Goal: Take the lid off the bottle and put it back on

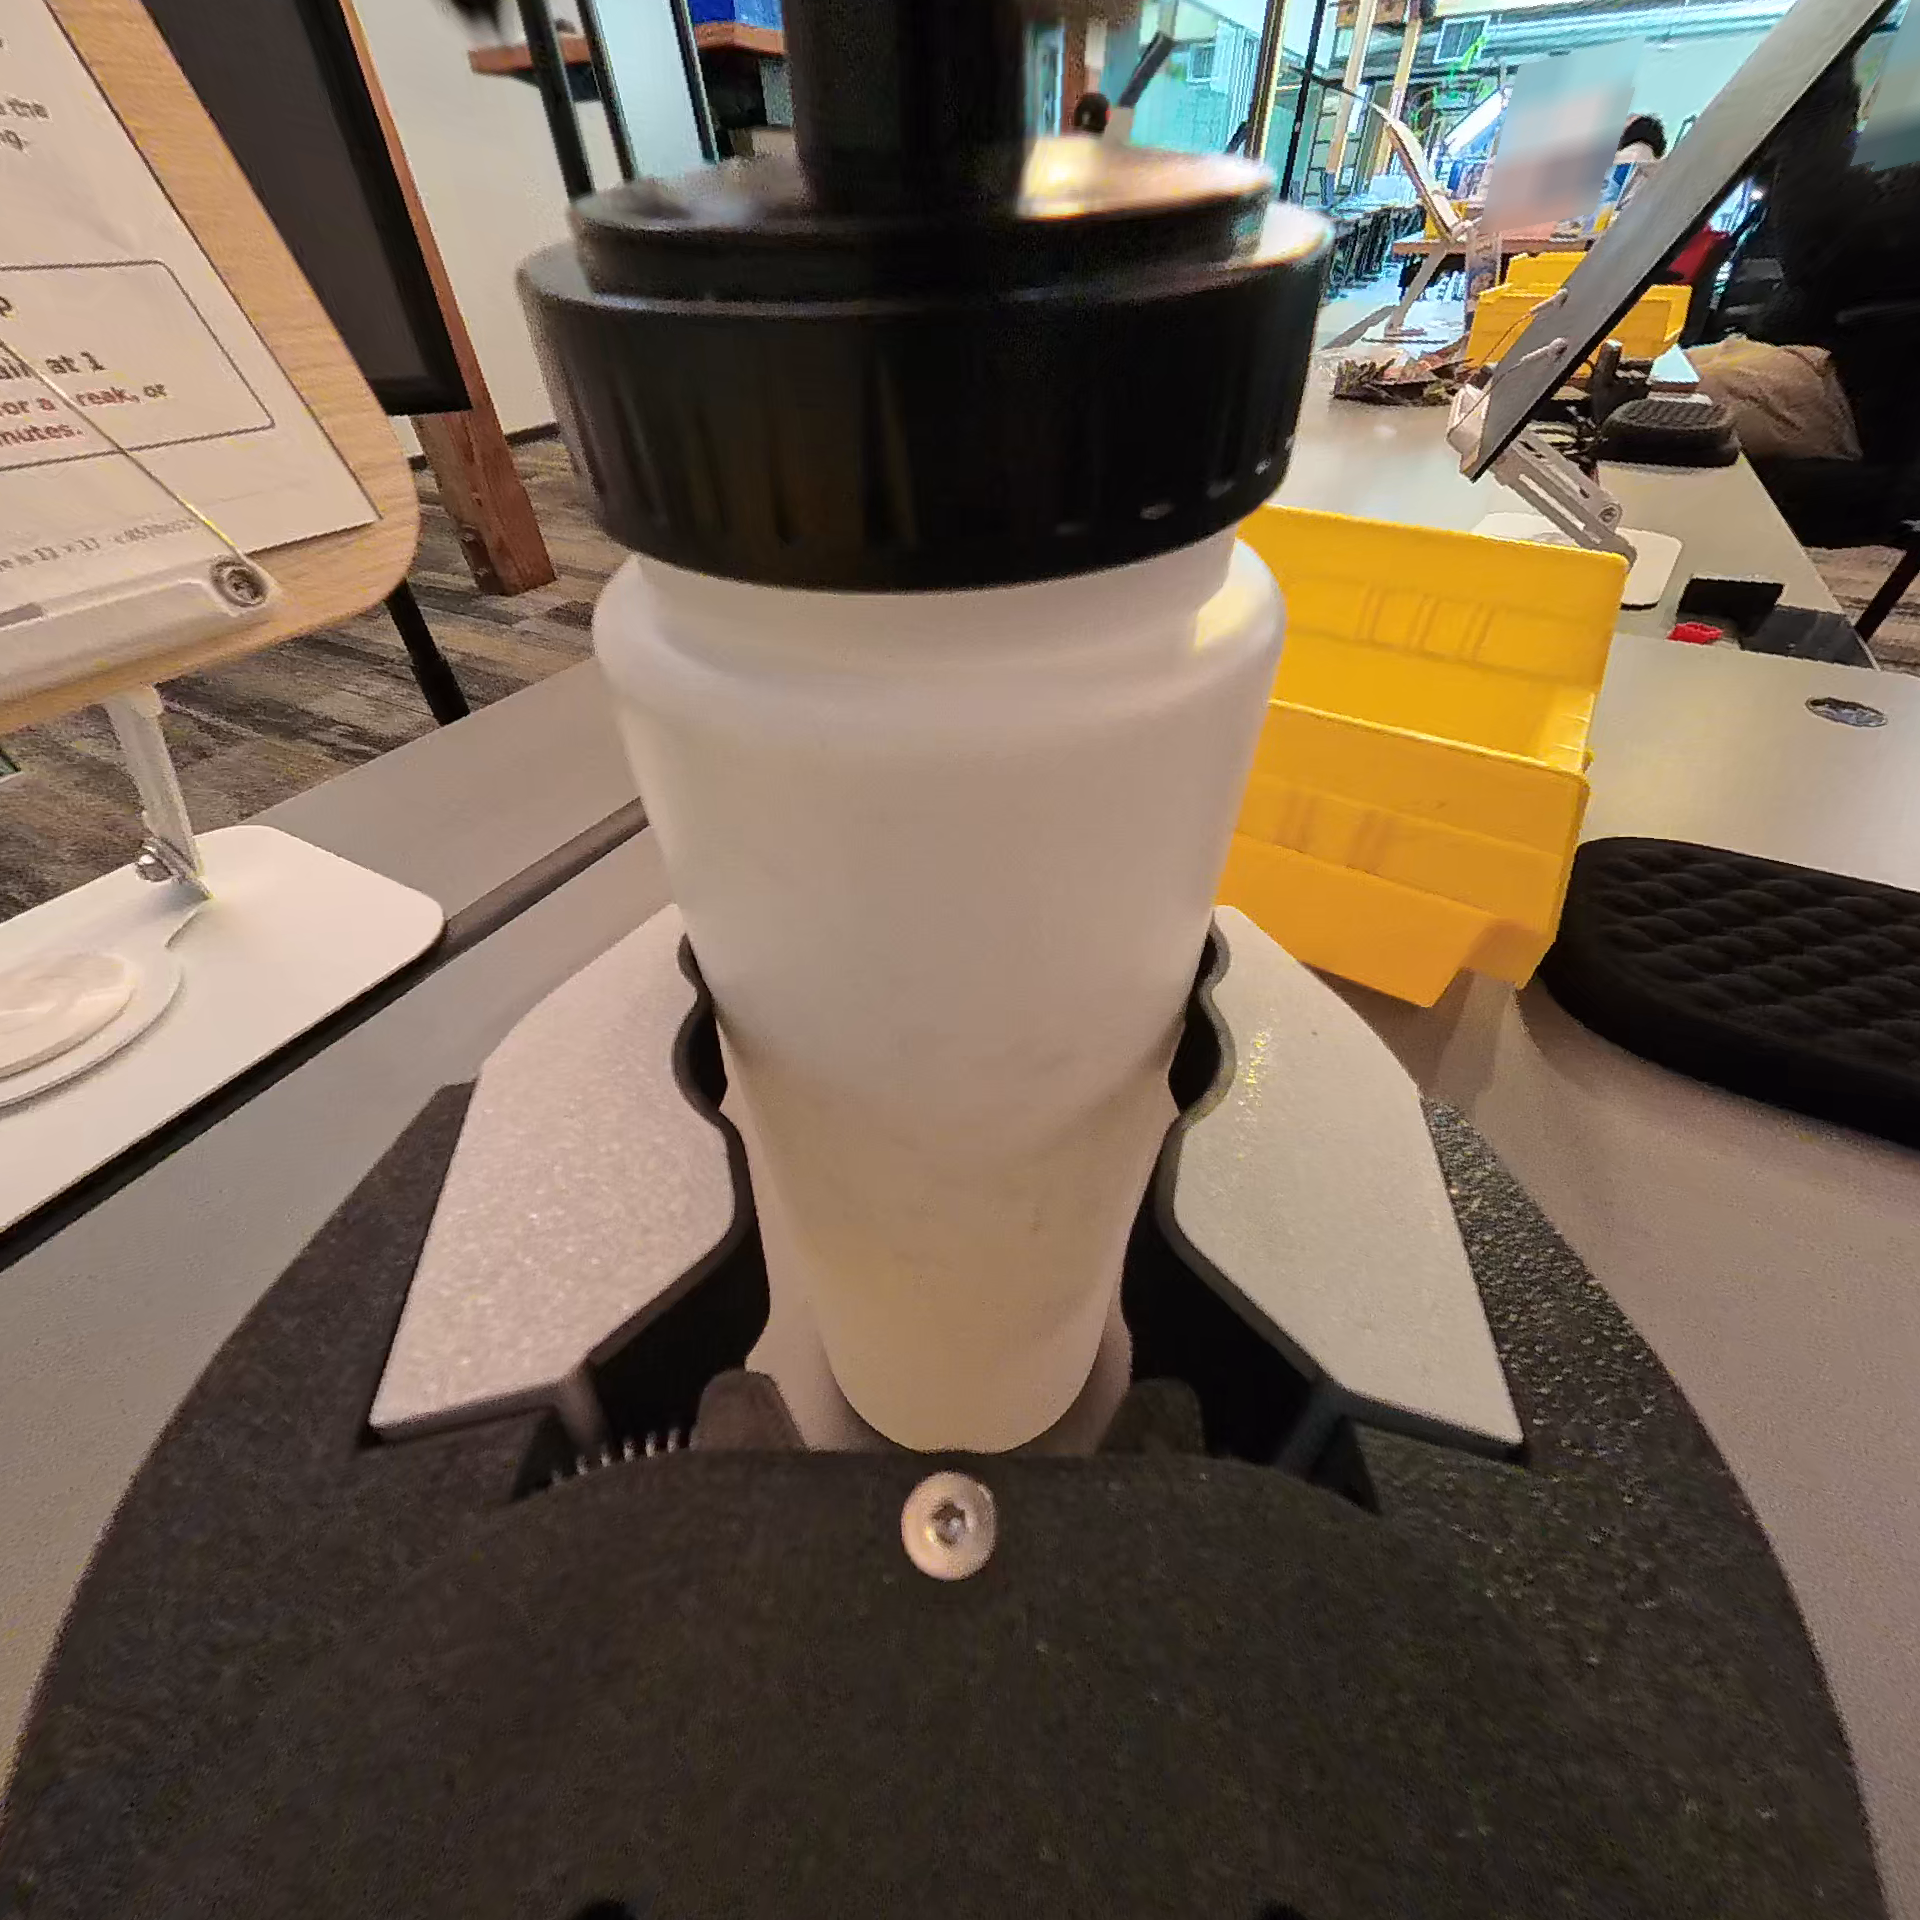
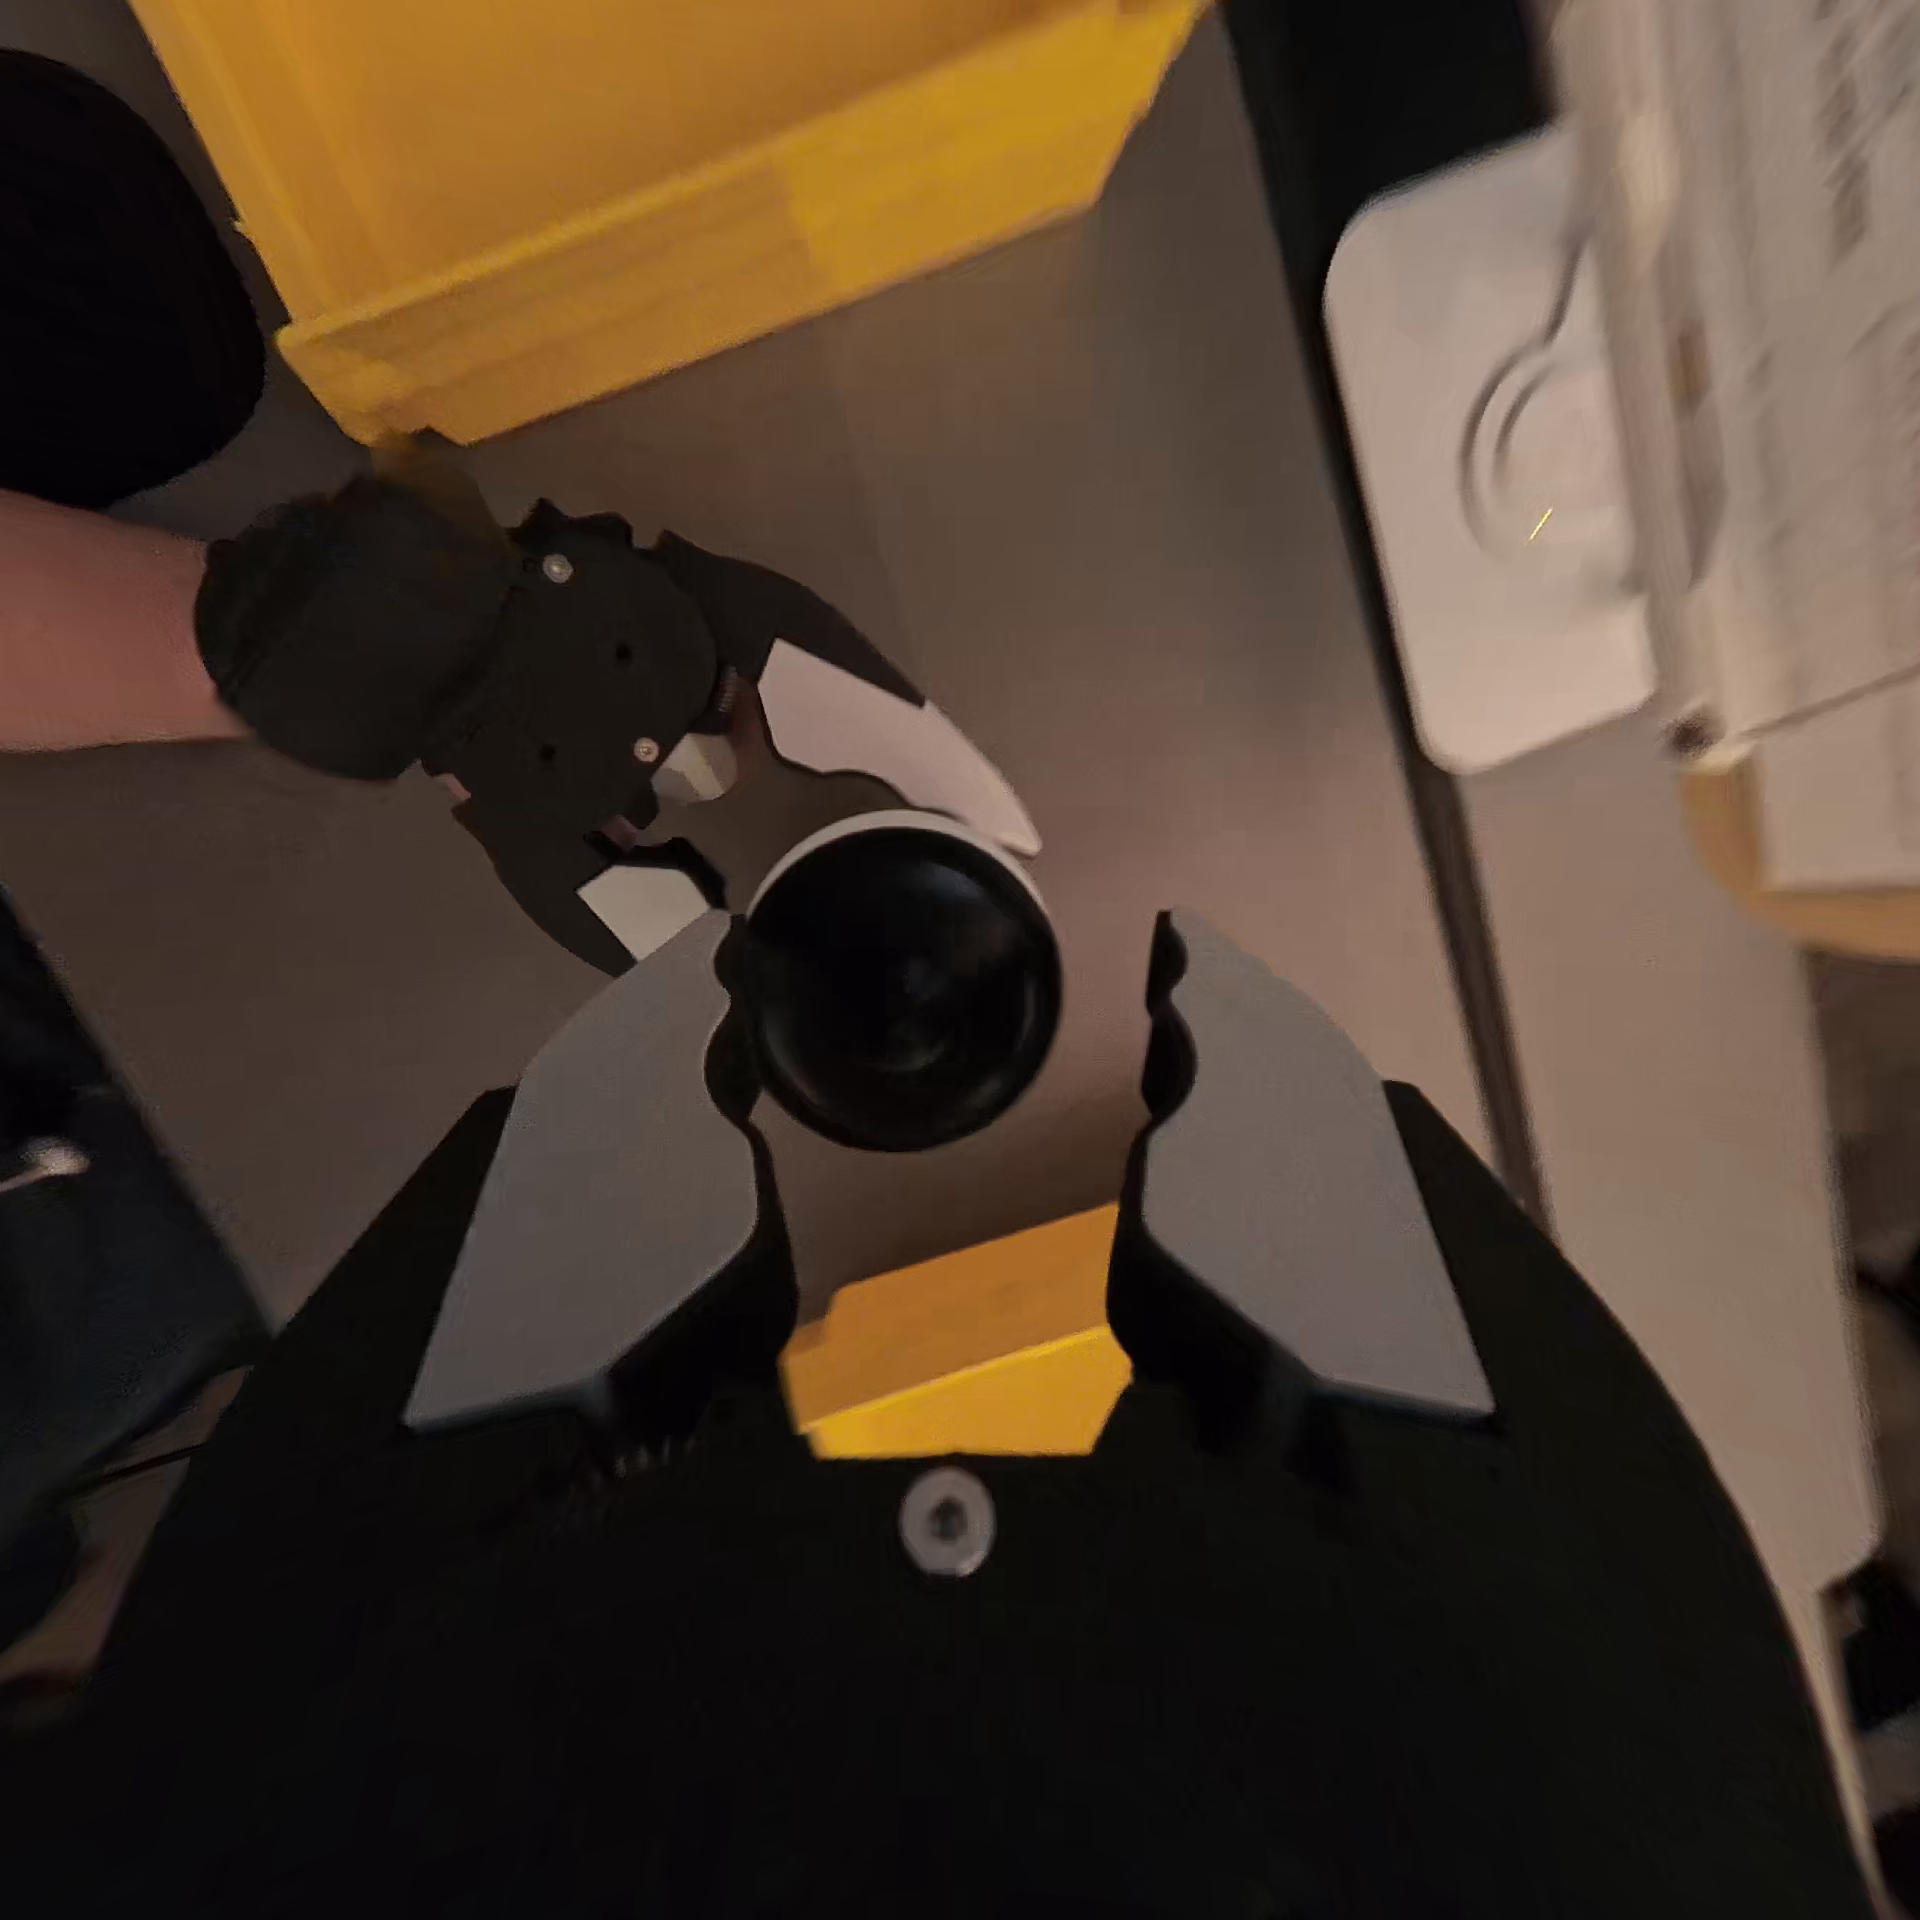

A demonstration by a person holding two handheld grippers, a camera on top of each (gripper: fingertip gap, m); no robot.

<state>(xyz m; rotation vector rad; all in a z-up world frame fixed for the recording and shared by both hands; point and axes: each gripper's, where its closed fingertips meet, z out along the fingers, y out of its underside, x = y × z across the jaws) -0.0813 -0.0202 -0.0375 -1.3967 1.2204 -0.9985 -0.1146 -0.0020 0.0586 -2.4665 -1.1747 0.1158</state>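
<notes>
A white plastic bottle (image 1: 935,883) stands upright on the grey table, with a black ribbed lid (image 1: 925,405) on its top. My left gripper (image 1: 945,997) is shut on the bottle's body, one finger on each side. In the right wrist view I look straight down on the lid (image 2: 904,997), with the bottle's white rim (image 2: 883,826) showing behind it. My right gripper (image 2: 940,987) is open above the lid; its left finger is close to the lid's edge, its right finger stands apart. The left gripper (image 2: 831,831) also shows there, held by a gloved hand (image 2: 343,623).
Yellow bins (image 1: 1423,748) stand right behind the bottle and also show in the right wrist view (image 2: 644,197). A white stand base (image 1: 208,987) holding a paper board (image 1: 156,343) is at the left. A black mesh pad (image 1: 1756,977) lies at the right.
</notes>
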